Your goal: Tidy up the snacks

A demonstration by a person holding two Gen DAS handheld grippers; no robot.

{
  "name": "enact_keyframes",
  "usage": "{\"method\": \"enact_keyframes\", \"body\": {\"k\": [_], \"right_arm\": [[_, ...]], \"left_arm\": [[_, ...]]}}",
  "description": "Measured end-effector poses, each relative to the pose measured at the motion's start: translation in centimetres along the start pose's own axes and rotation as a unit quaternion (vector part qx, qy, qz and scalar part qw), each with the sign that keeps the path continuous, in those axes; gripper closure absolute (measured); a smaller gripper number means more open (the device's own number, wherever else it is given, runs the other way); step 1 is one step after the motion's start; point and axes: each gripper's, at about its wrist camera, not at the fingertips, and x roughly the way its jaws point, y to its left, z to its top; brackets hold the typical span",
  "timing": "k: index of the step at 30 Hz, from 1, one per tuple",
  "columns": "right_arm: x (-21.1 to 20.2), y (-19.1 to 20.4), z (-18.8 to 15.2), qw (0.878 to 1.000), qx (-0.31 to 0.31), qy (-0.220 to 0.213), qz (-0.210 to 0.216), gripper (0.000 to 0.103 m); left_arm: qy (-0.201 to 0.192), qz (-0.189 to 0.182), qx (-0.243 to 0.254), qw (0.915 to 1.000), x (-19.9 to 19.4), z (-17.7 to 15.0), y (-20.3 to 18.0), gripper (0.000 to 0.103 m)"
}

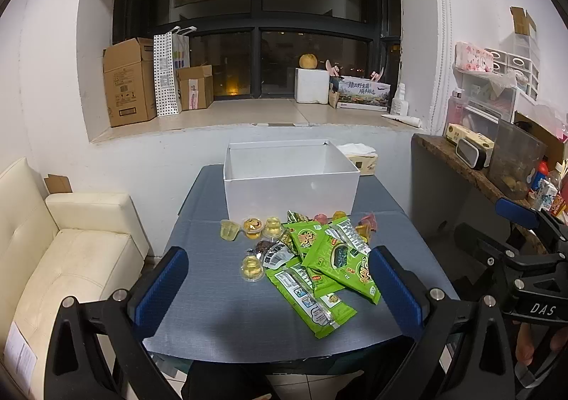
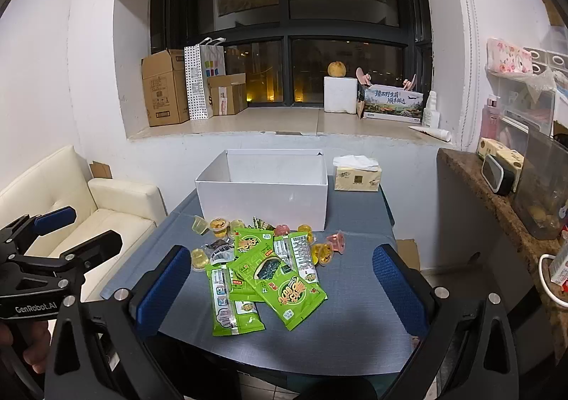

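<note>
We hold the left hand-held gripper [image 1: 278, 290] released, its ribbed blue pads spread wide with nothing between them, low in the frame over the near edge of the counter [image 1: 220, 307]. The right hand-held gripper [image 2: 280, 288] is likewise released and bare, its pads framing the snack heap from the bottom of its view.

The counter is a small square top covered in grey-blue woven cloth. At its centre lies the pile of snacks: glossy green foil packets [image 2: 284, 279] overlapping one another, a crinkled silver-black packet [image 2: 220, 251] at the pile's left edge, and small clear round jelly cups [image 1: 251, 268], yellow and pink, scattered around them. Just behind the pile, toward the upper middle of the frame, stands an open white cardboard box [image 1: 289, 192], rectangular and plain. A tissue pack [image 2: 356, 174] sits to the box's right.

A cream padded sofa [image 1: 71, 251] fills the lower left, and a dark window [image 1: 255, 20] with a tan sill tops the frame.
</note>
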Motion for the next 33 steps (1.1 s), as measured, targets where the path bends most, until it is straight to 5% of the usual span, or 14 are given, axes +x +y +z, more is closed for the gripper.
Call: {"method": "enact_keyframes", "body": {"k": [33], "right_arm": [[-0.22,-0.05,0.17,1.000,0.000,0.000,0.000,0.000]], "left_arm": [[0.000,-0.004,0.006,1.0000,-0.23,0.07,-0.19,0.000]]}}
